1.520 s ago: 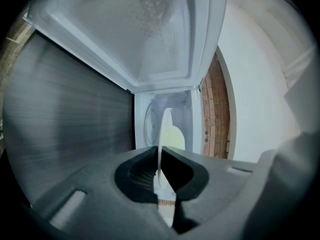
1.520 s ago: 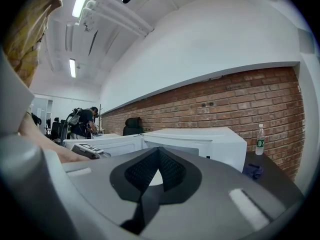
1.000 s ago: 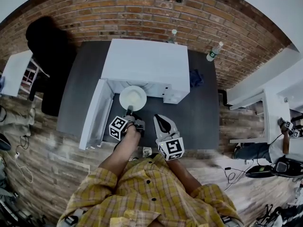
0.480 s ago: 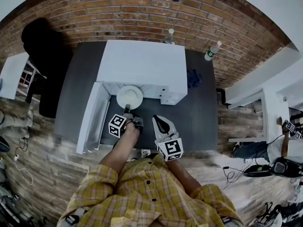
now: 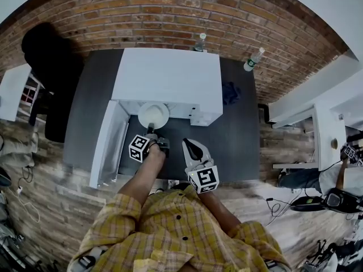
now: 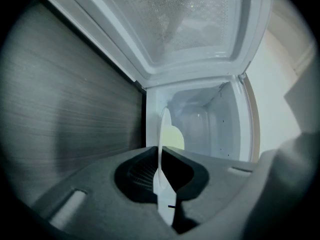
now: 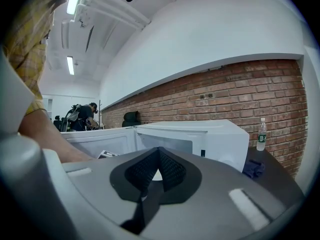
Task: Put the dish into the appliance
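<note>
A white round dish [image 5: 153, 114] is held edge-on by my left gripper [image 5: 151, 130], which is shut on its near rim. The dish sits at the mouth of the white microwave [image 5: 167, 75], partly under its top edge. In the left gripper view the dish [image 6: 162, 134] stands as a thin vertical edge between the jaws [image 6: 160, 173], with the lit cavity [image 6: 205, 119] straight ahead. The microwave door [image 5: 105, 143] hangs open to the left. My right gripper [image 5: 193, 147] hovers over the table right of the dish, shut and holding nothing; in its own view [image 7: 159, 156] the jaws meet.
The microwave stands on a dark table [image 5: 235, 143]. Two plastic bottles [image 5: 198, 42] [image 5: 253, 59] stand at the table's back edge, and a blue cloth [image 5: 229, 92] lies right of the microwave. A brick wall runs behind. The open door [image 6: 200, 24] looms close above the left gripper.
My left gripper has carried the dish forward, from in front of the opening to the mouth of the microwave. The right gripper has barely moved.
</note>
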